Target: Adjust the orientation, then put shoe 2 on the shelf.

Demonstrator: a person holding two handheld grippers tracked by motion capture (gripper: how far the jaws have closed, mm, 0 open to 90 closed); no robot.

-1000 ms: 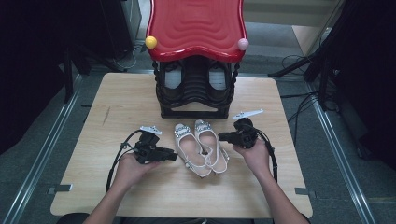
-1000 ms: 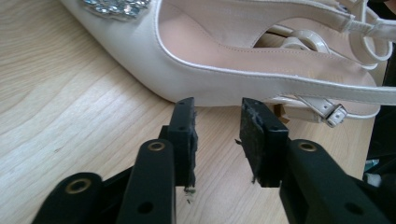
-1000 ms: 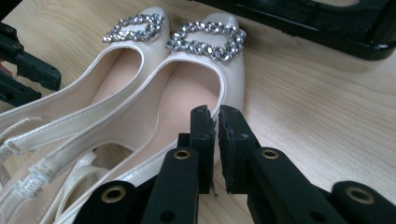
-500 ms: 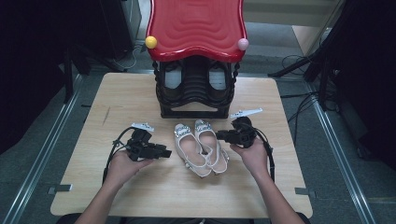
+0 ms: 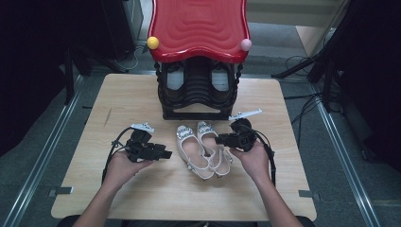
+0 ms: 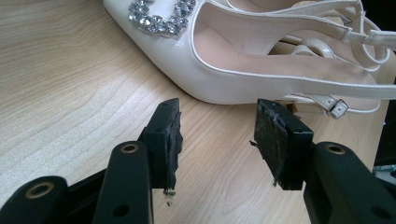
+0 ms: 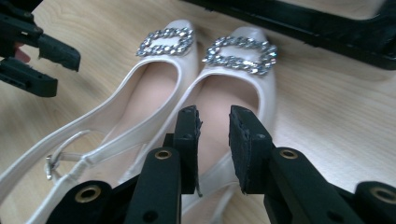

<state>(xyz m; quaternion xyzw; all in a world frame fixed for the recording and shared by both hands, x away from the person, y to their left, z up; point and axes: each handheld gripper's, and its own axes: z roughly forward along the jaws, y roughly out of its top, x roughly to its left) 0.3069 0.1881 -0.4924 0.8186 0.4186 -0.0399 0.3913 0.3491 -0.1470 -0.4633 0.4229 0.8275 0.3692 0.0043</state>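
A pair of white slingback shoes with rhinestone buckles lies at the table's middle, toes toward the rack: the left shoe (image 5: 190,151) and the right shoe (image 5: 213,147). My left gripper (image 5: 166,154) rests just left of the pair, open, its jaws pointing at the side of the left shoe (image 6: 261,70) with a small gap of bare wood between. In the left gripper view the left gripper (image 6: 217,135) holds nothing. My right gripper (image 5: 219,139) hovers over the right shoe (image 7: 236,93), open, its jaws a little apart above the shoe's mouth.
A black shoe rack (image 5: 198,97) with a red wavy top (image 5: 198,26) stands at the table's far middle, with a dark pair inside. A yellow ball (image 5: 152,42) and a pink ball (image 5: 246,45) sit at the top's corners. The wooden table (image 5: 127,99) has bare wood left and right.
My left gripper has drawn slightly to the left, away from the shoes. The right gripper and the shoes have stayed in place.
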